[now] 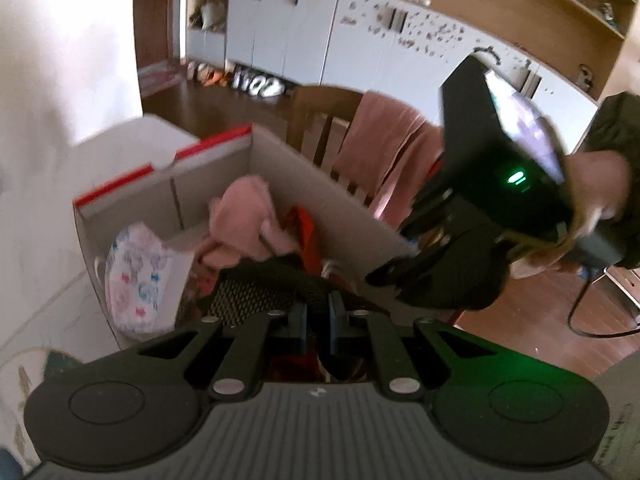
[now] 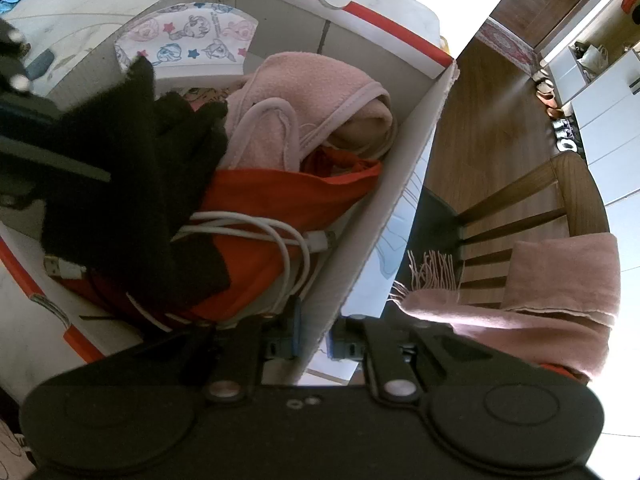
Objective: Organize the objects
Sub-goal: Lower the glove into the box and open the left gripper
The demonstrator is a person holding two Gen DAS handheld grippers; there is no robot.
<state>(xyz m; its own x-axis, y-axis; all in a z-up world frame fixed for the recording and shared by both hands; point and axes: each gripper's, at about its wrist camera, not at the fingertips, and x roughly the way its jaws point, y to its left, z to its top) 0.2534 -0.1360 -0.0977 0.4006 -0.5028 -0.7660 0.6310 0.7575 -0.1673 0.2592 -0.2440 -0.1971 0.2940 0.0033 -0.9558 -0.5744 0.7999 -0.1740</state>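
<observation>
one black knit glove (image 2: 132, 184) hangs over the open cardboard box (image 2: 384, 216) on the white worktop (image 1: 36, 240), pinched in the clenched jaws of the left gripper (image 1: 318, 316) above a pink fleece garment (image 2: 320, 96), a red cloth (image 2: 280, 200), a coiled white usb cable (image 2: 280, 240) and a cartoon-printed pack (image 2: 188, 42). the right gripper (image 2: 314, 344) has its jaws clamped on the box's near side wall, just beside a wooden chair (image 2: 540, 208) draped with a pink fringed scarf (image 2: 520, 312).
</observation>
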